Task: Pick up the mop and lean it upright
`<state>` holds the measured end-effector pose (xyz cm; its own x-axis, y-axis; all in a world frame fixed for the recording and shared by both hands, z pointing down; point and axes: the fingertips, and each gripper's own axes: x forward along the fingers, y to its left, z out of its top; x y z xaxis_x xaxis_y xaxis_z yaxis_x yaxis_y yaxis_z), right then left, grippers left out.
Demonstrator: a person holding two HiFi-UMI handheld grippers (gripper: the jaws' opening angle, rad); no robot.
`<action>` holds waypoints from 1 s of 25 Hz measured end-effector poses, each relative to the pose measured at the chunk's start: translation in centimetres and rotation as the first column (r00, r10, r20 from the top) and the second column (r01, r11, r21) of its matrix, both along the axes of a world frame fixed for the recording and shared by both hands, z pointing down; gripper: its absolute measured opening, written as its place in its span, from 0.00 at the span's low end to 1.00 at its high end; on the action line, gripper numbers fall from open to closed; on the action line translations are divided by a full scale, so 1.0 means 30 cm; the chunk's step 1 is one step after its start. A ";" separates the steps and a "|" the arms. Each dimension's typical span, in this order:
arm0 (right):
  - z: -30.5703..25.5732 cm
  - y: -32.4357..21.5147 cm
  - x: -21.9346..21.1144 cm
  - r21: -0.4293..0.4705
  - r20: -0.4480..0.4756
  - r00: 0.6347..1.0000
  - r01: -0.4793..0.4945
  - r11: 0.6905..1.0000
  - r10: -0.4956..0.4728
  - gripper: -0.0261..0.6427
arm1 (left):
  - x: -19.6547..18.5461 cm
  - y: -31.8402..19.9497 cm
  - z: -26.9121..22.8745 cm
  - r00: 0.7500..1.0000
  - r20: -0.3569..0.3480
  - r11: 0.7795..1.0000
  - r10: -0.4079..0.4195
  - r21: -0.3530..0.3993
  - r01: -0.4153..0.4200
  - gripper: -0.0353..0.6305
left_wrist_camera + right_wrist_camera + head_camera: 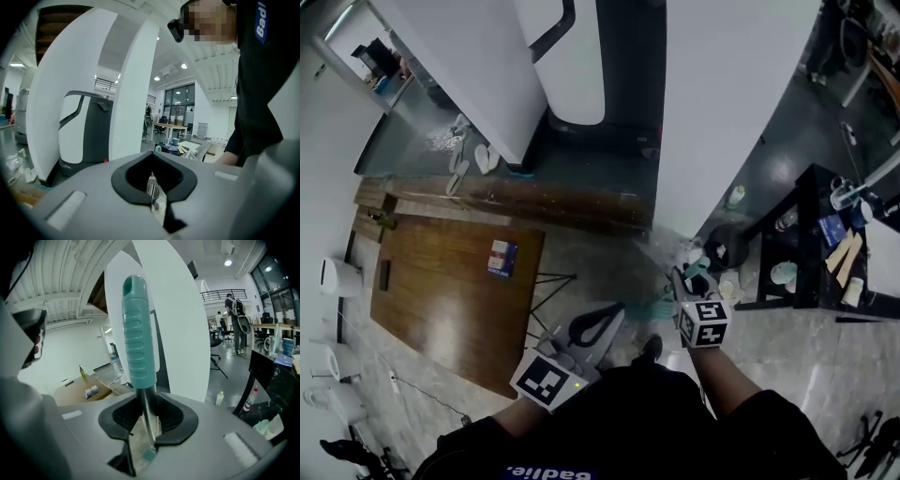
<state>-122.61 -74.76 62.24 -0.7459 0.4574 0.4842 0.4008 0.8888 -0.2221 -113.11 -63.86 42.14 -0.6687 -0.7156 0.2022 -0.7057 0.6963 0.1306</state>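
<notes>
Right gripper view: my right tongs (146, 404) are clenched on the mop (137, 333). They hold the bare metal shaft just under the teal grip, which rises up the centre of the frame. A white pillar (183, 319) stands behind it.

Left gripper view: my left tongs (152, 164) are closed together on nothing. Only a thin slit shows between them, with something pale beyond that I can't make out. They play no part in the hold.

Head view: both tongs sit low in the frame, close to my body, the right one at lower centre-right. The wooden surface (441, 281) fills the left middle and a black rack (811, 234) stands at the right edge. I can't see where the mop head lies from here.

I judge the pick-up done and the leaning not yet begun. Next I'd need to carry the mop to the pillar face at upper right, plant its foot on the floor, and tip the grip against the white wall before letting go.
</notes>
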 end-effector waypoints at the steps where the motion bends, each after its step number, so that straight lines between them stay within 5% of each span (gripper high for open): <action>1: 0.045 -0.010 -0.021 0.011 -0.019 1.000 0.003 1.000 -0.002 0.19 | -0.008 0.002 0.005 1.000 -0.003 1.000 -0.011 -0.006 0.011 0.08; 25: 0.247 -0.025 -0.575 0.129 -0.123 0.992 -0.004 0.992 0.020 0.19 | -0.041 0.179 0.005 0.986 -0.017 0.984 -0.164 -0.067 0.162 0.08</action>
